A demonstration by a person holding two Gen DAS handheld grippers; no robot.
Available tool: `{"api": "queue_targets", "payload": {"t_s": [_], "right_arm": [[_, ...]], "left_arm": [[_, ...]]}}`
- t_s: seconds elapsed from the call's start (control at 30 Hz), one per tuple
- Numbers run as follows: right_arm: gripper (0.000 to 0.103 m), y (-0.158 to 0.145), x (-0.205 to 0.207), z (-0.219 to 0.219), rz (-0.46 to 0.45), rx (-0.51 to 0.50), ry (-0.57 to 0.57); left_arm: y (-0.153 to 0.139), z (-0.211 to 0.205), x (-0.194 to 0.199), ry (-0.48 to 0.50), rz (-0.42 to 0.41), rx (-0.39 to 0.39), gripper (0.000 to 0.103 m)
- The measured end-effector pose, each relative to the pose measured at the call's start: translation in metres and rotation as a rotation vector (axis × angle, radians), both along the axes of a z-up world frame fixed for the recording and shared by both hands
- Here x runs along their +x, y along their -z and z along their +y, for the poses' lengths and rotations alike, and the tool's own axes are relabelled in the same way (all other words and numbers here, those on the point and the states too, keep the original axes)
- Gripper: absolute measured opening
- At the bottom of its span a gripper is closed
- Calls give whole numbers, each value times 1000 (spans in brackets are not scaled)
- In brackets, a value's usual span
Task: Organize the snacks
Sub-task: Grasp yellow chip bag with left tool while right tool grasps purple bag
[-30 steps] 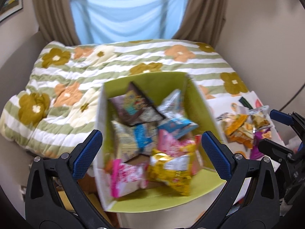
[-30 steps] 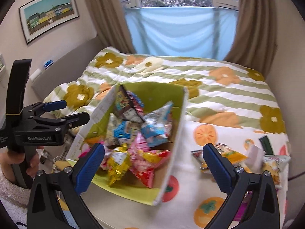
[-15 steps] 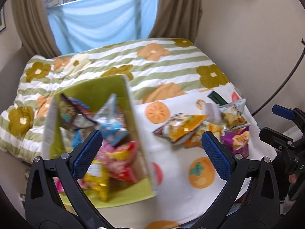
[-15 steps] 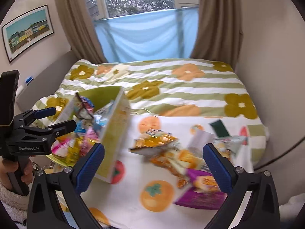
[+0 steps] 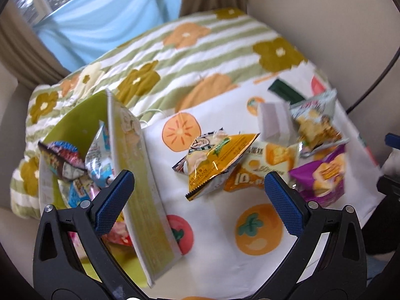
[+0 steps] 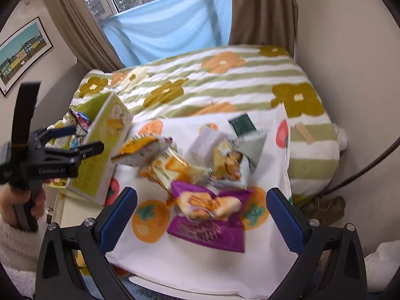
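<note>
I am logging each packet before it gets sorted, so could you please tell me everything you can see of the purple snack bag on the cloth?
The purple snack bag is a glossy, crinkled foil-like packet, purple with a picture of golden-brown pastry pieces on its front; the lettering is too blurred to read. It looks sealed and puffed. It lies flat on the persimmon-print cloth, nearest of the loose pile, its far edge against the orange packet. The open right gripper hangs above it, not holding it.

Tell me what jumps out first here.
A heap of loose snack packets on the white fruit-print cloth, with a purple packet nearest the open right tongs. To its left stands a green box already stuffed with snacks. Behind lies a flowered quilt.
</note>
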State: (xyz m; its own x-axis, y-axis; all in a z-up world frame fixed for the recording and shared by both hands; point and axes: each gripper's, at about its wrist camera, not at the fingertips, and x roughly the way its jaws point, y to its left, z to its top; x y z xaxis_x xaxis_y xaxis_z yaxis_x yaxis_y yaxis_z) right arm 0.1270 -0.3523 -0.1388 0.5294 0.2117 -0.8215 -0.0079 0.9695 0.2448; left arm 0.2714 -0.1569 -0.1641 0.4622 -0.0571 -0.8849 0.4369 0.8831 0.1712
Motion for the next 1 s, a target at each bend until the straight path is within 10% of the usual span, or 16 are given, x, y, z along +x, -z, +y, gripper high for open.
{"api": "queue_targets", "payload": {"t_s": [0.7, 1.0], "right_arm": [[103, 90, 23, 21, 183, 33, 75], [103, 103, 32, 22, 215, 37, 107]], "left_arm": [[98, -32, 73, 230, 281, 204, 103], [114, -27, 82, 267, 389, 145, 66]]}}
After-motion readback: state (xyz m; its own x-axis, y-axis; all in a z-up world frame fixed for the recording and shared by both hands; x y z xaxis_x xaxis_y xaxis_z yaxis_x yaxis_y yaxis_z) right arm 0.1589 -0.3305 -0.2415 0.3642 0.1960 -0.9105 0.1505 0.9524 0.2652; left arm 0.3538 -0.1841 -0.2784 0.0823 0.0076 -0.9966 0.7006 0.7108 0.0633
